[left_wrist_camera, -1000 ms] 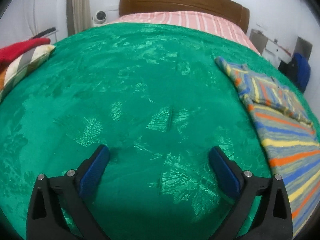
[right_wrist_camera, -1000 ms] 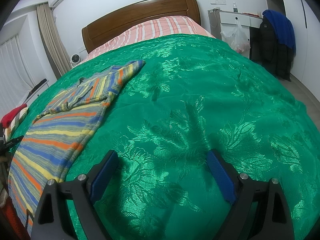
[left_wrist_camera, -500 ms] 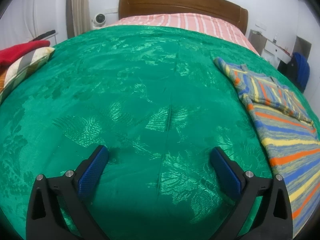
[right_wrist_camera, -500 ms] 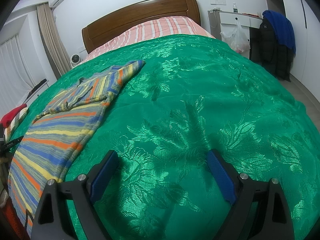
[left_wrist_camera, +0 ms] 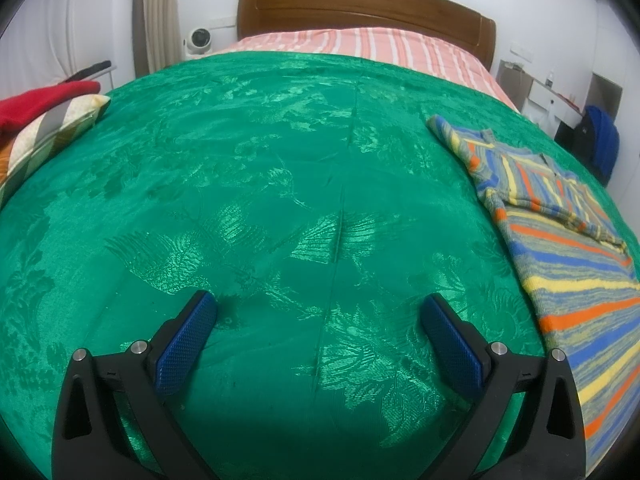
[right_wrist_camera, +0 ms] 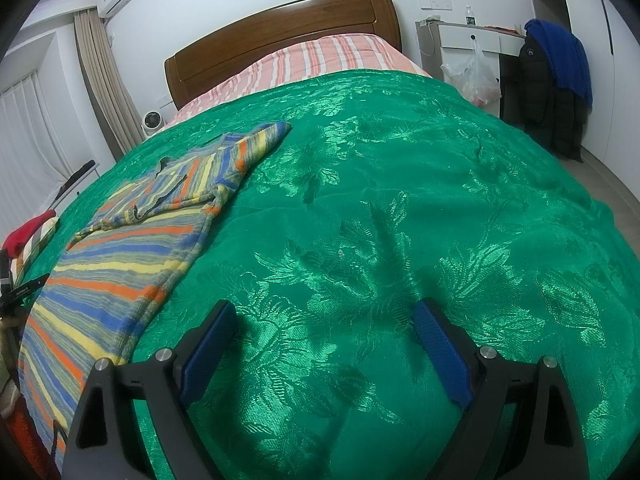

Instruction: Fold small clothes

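Note:
A small striped knit garment (left_wrist_camera: 568, 264) in blue, orange, yellow and grey lies flat on the green bedspread (left_wrist_camera: 256, 200), one sleeve folded across its chest. It sits at the right edge of the left wrist view and on the left in the right wrist view (right_wrist_camera: 132, 248). My left gripper (left_wrist_camera: 318, 308) hovers open over bare bedspread, left of the garment, nothing between its blue pads. My right gripper (right_wrist_camera: 324, 316) is open too, over bare bedspread (right_wrist_camera: 400, 208) just right of the garment's hem.
A wooden headboard (right_wrist_camera: 280, 36) and pink striped sheet (left_wrist_camera: 360, 46) lie at the far end. Red and patterned cloth (left_wrist_camera: 44, 116) is piled at the bed's left edge. A white desk, plastic bag (right_wrist_camera: 474, 76) and dark jacket on a chair (right_wrist_camera: 556, 88) stand to the right.
The left wrist view has tipped up slightly, with the headboard and bedspread sitting a little lower in frame. Both grippers stay open and the garment has not moved.

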